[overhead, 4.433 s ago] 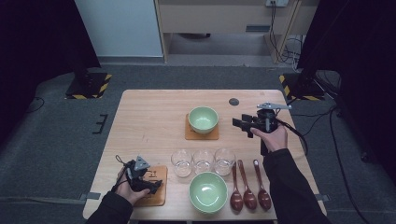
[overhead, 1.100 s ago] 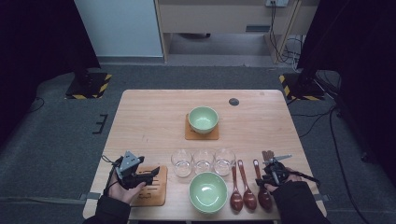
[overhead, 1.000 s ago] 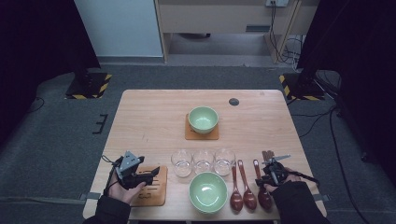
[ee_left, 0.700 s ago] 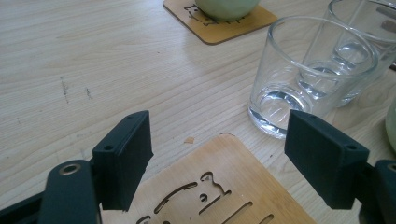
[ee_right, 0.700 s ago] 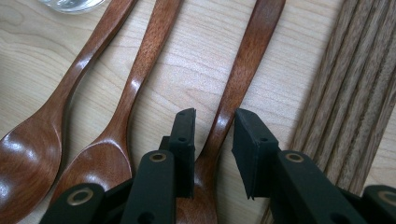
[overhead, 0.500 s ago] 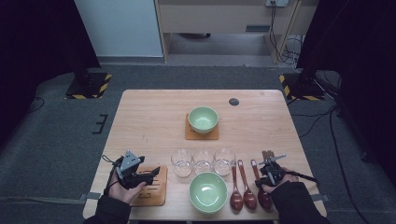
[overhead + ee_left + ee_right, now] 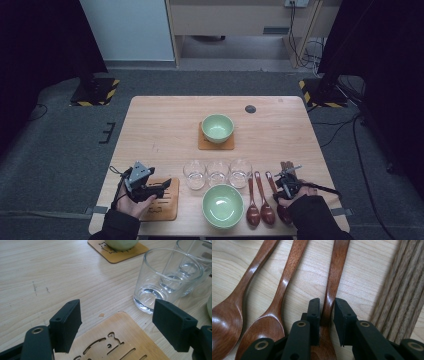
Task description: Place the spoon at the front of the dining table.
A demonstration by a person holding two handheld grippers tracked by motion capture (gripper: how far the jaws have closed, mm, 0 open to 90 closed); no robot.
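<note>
At the near right edge of the tabletop [image 7: 165, 130], your right tool [image 7: 286, 186] sits low over the rightmost of three brown wooden spoons [image 7: 331, 285]. Its jaws have just been closing, and the spoon's handle lies between them: the left pad touches the handle, while a thin gap remains at the right pad, so the grip is not yet firm. That spoon lies flat on the wood, handle pointing away from you, bowl hidden under the tool. The middle spoon [image 7: 266, 205] and the left spoon [image 7: 252, 210] lie just beside it, parallel and untouched. A strip of darker grained wood [image 7: 397, 297] lies just to the right of the gripped handle.

Your left tool [image 7: 161, 189] rests at the near left, over a wooden coaster [image 7: 117, 340] with cut-out shapes. Its jaws stand wide apart with nothing between the pads.

Three clear glasses [image 7: 217, 172] stand in a row at the centre, the nearest [image 7: 167, 277] just beyond the coaster. A green bowl [image 7: 222, 205] stands on the near edge, in front of the glasses. A second green bowl [image 7: 217, 127] rests on its own coaster [image 7: 202, 145] farther back. A small dark disc [image 7: 250, 109] lies near the far edge.
</note>
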